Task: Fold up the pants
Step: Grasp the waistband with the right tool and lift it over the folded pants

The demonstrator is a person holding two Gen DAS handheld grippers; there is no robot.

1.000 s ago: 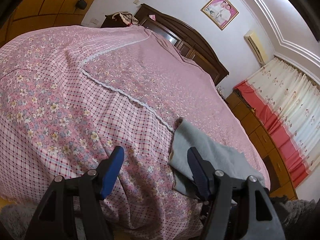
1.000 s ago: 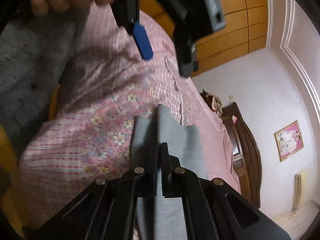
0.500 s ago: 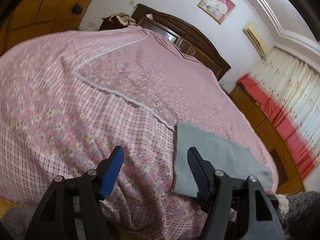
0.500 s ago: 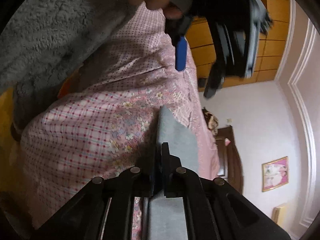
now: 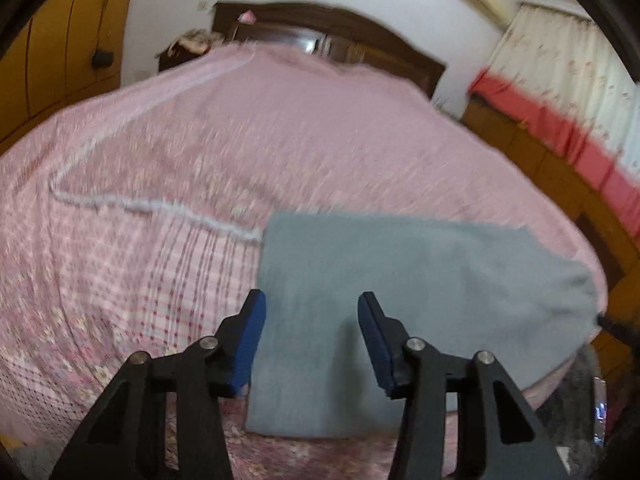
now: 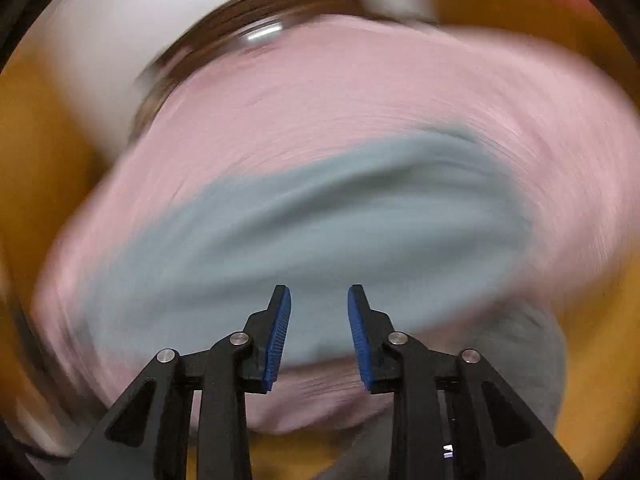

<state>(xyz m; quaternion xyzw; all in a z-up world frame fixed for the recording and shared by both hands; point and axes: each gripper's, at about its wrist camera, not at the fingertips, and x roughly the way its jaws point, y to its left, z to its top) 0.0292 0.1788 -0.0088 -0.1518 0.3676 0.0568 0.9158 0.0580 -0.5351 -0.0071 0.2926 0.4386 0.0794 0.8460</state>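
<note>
Right gripper [image 6: 319, 300] has let go, jaws apart, soft grey folded pants [image 5: 400, 300] flat on pink bedspread [image 5: 240, 140], left gripper [image 5: 311, 312] jaws apart

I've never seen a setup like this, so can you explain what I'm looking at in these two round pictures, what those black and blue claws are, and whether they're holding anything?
These are not robot arms. A person holds a two-finger clamp in each hand, and each clamp carries a wide-angle camera looking forward along its fingers, which is why the pictures look round and bent.

One picture comes from the left gripper, black with blue pads. Its jaws are apart and hold nothing. The other comes from the right gripper, also open and empty; that picture is badly smeared by motion.

Both look at a bed with a pink flowered bedspread. On it, near the edge closest to the cameras, lies a flat folded piece of grey-blue cloth, the pants being folded. The smeared right picture shows the pants too.

Behind the bed are a dark wooden headboard and curtains.
</note>
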